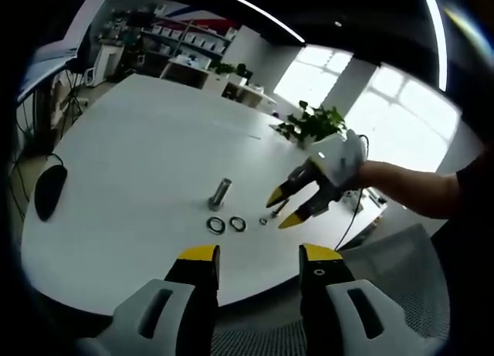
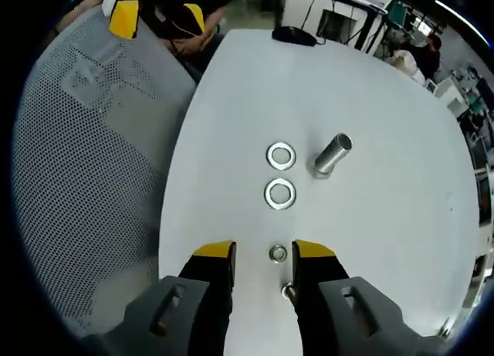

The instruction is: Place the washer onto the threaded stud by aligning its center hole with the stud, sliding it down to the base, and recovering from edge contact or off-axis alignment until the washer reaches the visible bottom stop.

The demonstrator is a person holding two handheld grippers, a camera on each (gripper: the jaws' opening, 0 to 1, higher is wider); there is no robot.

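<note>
In the left gripper view, the left gripper point(image 1: 258, 255) hangs open and empty above the table point(image 1: 139, 155) edge; the stud point(image 1: 220, 194) stands beside two washers point(image 1: 226, 225). In the right gripper view, the right gripper point(image 2: 262, 252) is open around a small nut point(image 2: 278, 253), seemingly not gripping it.

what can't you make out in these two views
- Stud: its thread is too small to resolve in either view.
- Small part beside the right gripper, right gripper view: half hidden by the jaw at.
- Small washer between the jaws: contact cannot be told.
- Items by the right gripper, left gripper view: too small.
</note>
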